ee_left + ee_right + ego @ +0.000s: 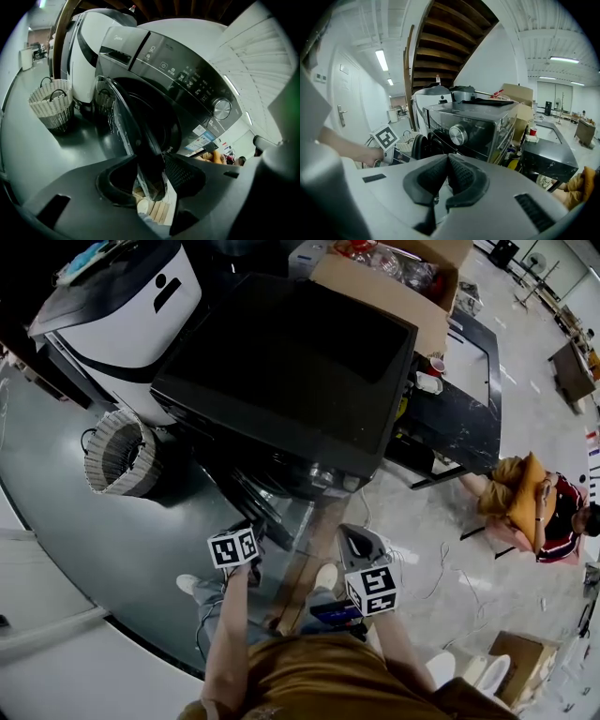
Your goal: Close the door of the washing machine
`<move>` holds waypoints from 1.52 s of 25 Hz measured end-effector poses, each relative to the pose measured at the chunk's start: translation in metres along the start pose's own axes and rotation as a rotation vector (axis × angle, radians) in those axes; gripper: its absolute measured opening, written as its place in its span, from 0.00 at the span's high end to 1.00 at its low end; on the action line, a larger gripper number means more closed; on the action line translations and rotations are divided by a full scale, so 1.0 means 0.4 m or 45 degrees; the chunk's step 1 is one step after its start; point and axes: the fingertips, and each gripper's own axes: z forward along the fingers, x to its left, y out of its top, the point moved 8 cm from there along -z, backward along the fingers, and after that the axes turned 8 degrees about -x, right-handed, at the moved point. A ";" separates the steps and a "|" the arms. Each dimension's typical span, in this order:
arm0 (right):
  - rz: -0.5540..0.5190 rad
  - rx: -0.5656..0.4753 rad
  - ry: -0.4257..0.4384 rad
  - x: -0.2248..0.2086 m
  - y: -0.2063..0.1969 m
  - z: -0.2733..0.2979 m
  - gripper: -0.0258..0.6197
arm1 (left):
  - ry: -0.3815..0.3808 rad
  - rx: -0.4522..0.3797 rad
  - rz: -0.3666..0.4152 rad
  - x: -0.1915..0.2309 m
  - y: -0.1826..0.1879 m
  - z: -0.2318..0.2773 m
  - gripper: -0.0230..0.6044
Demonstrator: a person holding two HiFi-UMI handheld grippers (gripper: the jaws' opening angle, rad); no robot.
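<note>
Washing machine point(291, 362): a dark front-loader at the middle of the head view, with its front facing me.
Door point(140, 140): swung out from the drum opening point(157, 110) and seen nearly edge-on in the left gripper view. Its free edge points back toward me.
Left gripper point(150, 174): the jaws stand apart on either side of the door's dark rim. The rim sits in the gap, close to the right pad point(183, 171), with room on the other side. I see no pad pressing on it.
Right gripper point(447, 161): the jaws are together with the pads meeting at the tips and nothing between them. It hangs clear of the machine, just right of the door.
Left margin: a wicker basket point(117, 454) stands on the grey floor point(103, 540) beside a white appliance point(131, 315), near the door's hinge side but apart from the door.
Right margin: a black table point(473, 399) butts up near the machine's right corner. A person sits on the floor point(534, 507) well beyond it.
Behind: a cardboard box point(384, 282) sits past the machine's far edge.
Open room: bare floor lies between the basket and my legs. There is pale floor to my right.
Front panel: the control knob point(222, 108) is up and right of the opening, clear of the door.
</note>
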 end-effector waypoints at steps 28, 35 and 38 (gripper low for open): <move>0.084 0.002 -0.147 -0.126 -0.026 -0.035 0.94 | -0.114 0.000 -0.072 -0.119 0.105 0.171 0.64; 0.092 0.015 -0.144 -0.132 -0.033 -0.036 0.94 | -0.115 0.023 -0.052 -0.147 0.139 0.209 0.65; 0.095 0.023 -0.152 -0.142 -0.038 -0.040 0.94 | -0.118 0.026 -0.065 -0.148 0.139 0.211 0.65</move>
